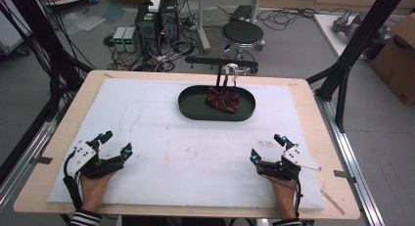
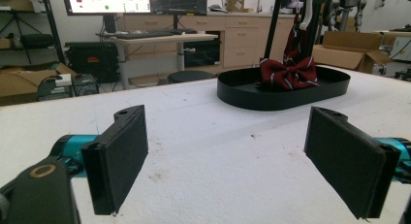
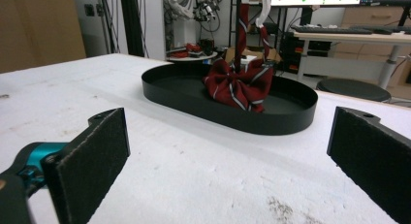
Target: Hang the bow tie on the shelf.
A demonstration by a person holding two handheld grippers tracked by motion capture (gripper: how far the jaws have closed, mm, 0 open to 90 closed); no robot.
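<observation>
Bow tie far beyond fingers

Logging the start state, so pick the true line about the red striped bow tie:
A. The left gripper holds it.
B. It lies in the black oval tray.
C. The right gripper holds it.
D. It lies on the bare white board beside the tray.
B: the bow tie rests inside the black oval tray, while the left gripper and right gripper sit open and empty at the near edge.

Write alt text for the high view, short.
A person's hands hold the left gripper and right gripper, both open and empty, at the near edge of a white table. Farther back, a red striped bow tie sits in a black oval tray.
</observation>
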